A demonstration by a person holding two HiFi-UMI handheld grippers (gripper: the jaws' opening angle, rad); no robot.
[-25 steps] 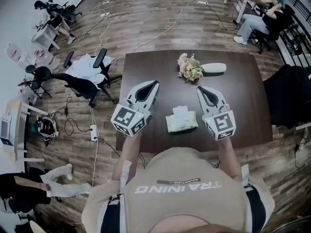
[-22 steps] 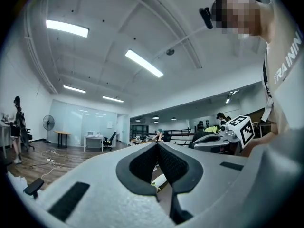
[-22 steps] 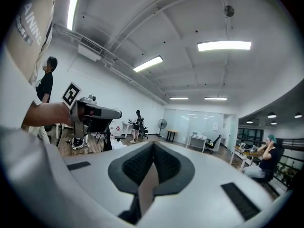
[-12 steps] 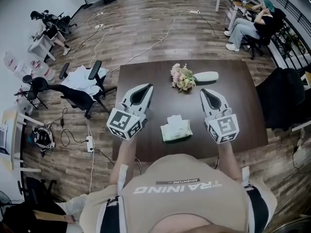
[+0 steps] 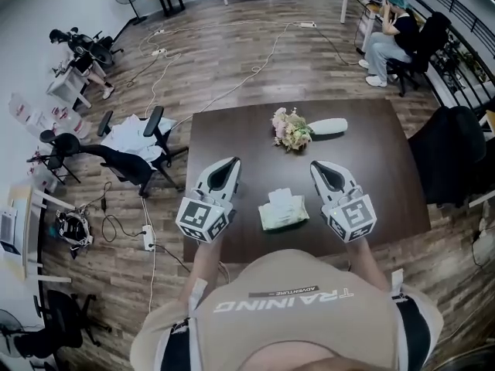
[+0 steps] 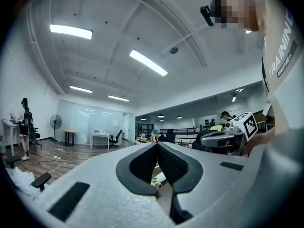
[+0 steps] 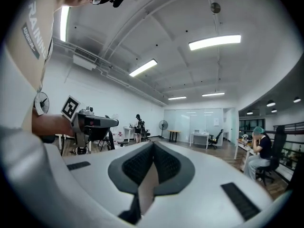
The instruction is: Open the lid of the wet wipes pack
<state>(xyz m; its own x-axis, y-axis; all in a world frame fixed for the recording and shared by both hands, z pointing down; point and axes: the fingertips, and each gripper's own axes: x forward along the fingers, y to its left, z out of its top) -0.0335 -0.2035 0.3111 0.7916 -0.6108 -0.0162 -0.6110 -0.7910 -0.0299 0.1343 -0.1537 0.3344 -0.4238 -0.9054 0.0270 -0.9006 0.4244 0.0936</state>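
Note:
The wet wipes pack [image 5: 283, 211] is pale green with a white piece raised at its far end. It lies on the dark brown table [image 5: 371, 168] near the front edge. My left gripper [image 5: 231, 163] hovers just left of the pack, its jaws meeting at the tips with nothing in them. My right gripper [image 5: 318, 166] hovers just right of it, also shut and empty. Neither touches the pack. The left gripper view shows the closed left gripper [image 6: 156, 145] pointing level across the room. The right gripper view shows the same for the right gripper [image 7: 153, 143], and the pack is hidden in both.
A bunch of pale flowers [image 5: 291, 128] and a white oblong object [image 5: 329, 126] lie at the table's far side. Office chairs [image 5: 128, 149] stand left of the table, and a dark covered chair [image 5: 456, 161] stands to its right. Cables cross the wooden floor. A seated person [image 5: 390, 29] is at the back right.
The head view has shifted over the table. Both grippers stay shut on either side of the pack and have drawn back slightly toward the near edge.

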